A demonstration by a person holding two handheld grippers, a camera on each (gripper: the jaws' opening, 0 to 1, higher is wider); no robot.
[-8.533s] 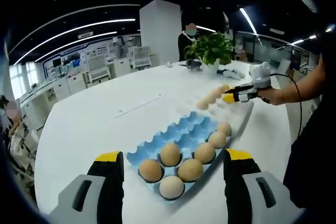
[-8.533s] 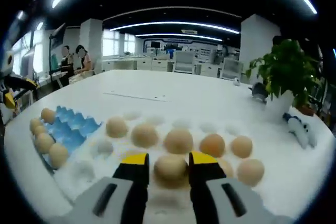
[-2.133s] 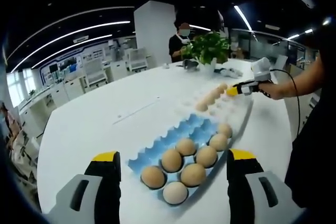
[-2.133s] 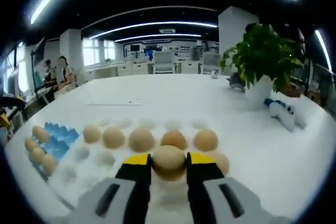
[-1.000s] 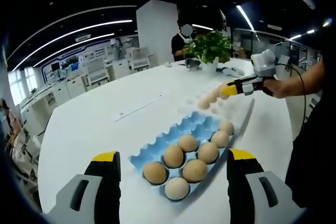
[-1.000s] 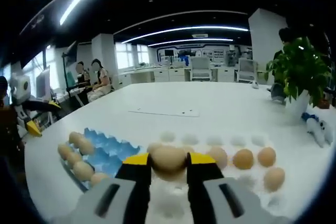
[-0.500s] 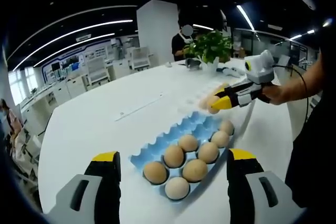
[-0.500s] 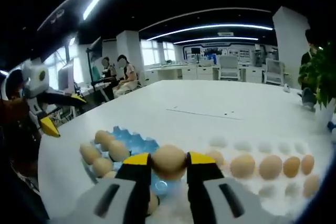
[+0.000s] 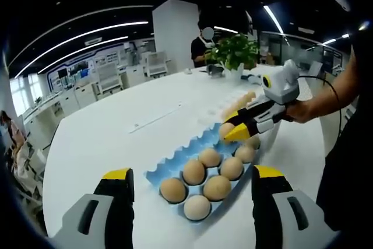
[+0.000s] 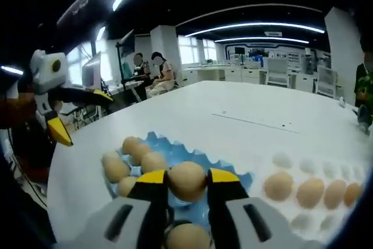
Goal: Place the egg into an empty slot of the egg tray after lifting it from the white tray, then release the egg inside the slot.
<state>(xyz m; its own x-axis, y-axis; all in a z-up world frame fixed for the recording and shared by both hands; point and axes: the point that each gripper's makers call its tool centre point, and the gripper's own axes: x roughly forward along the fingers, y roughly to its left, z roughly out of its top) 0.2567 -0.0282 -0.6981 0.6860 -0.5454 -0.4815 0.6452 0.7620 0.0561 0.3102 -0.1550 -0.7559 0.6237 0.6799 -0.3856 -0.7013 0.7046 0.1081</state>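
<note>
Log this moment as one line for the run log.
right claw: shut on egg, above blue tray | left claw: open, idle

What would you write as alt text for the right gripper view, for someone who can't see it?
A yellow-tipped grey claw grips a tan egg just above a blue moulded egg tray on a large white table. Five or so eggs sit in the tray's left slots; more lie in a white tray to the right. A second claw shows at far left.

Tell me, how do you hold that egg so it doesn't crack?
Grip the egg across its round middle, one jaw on each side, as the right gripper does now. Its curved sides sit snug between the jaws, coming down from above toward the blue egg tray.
</note>
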